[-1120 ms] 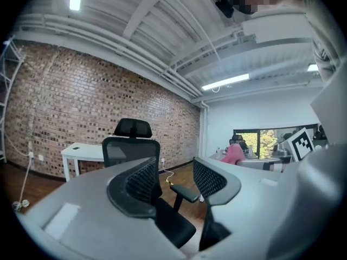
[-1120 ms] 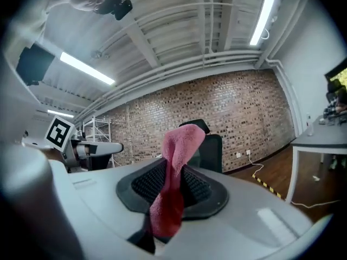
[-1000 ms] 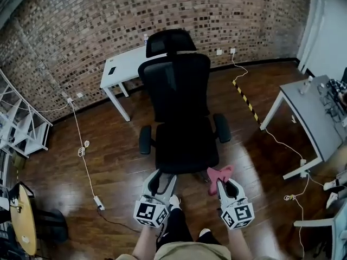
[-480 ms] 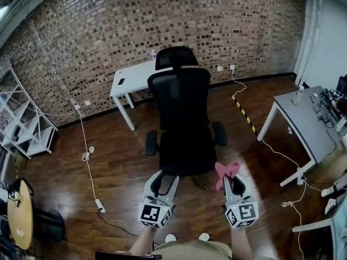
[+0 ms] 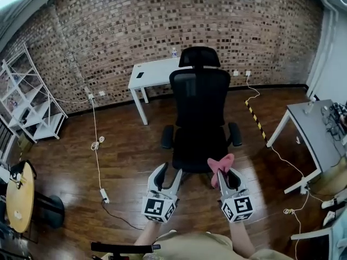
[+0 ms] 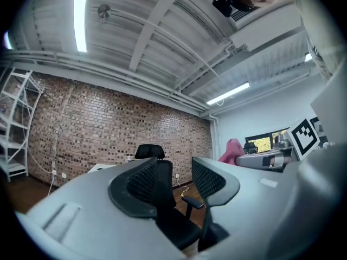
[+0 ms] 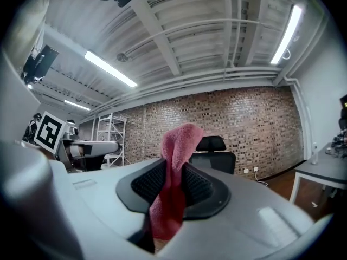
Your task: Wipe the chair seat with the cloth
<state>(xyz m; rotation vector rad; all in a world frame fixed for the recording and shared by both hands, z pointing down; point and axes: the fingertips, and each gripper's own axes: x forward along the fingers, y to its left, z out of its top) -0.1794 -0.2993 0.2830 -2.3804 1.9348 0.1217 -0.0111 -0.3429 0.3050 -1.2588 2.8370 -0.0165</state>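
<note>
Out of sight
Between the jaws of the right tool (image 7: 173, 186), the lower end of the pink cloth (image 7: 181, 141) disappears; the base of the black office chair (image 5: 199, 99) hides under its seat; the grey tabletop (image 5: 314, 126) is cropped at right.

Brick wall (image 5: 108, 37), dark wooden floor (image 5: 124, 161)

I count two grippers of my own, the left gripper (image 5: 171, 170) and the right gripper (image 5: 227, 173). There is one black office chair (image 5: 199, 118) and one pink cloth (image 5: 219, 167). I see two rectangular desks, a white desk (image 5: 154, 72) and a grey desk (image 5: 312, 129), and one round wooden table (image 5: 19, 196). I find one white shelf rack (image 5: 27, 96), one bottle (image 5: 174, 52), one power strip (image 5: 105, 195) and one strip of yellow-and-black tape (image 5: 256, 118).
</note>
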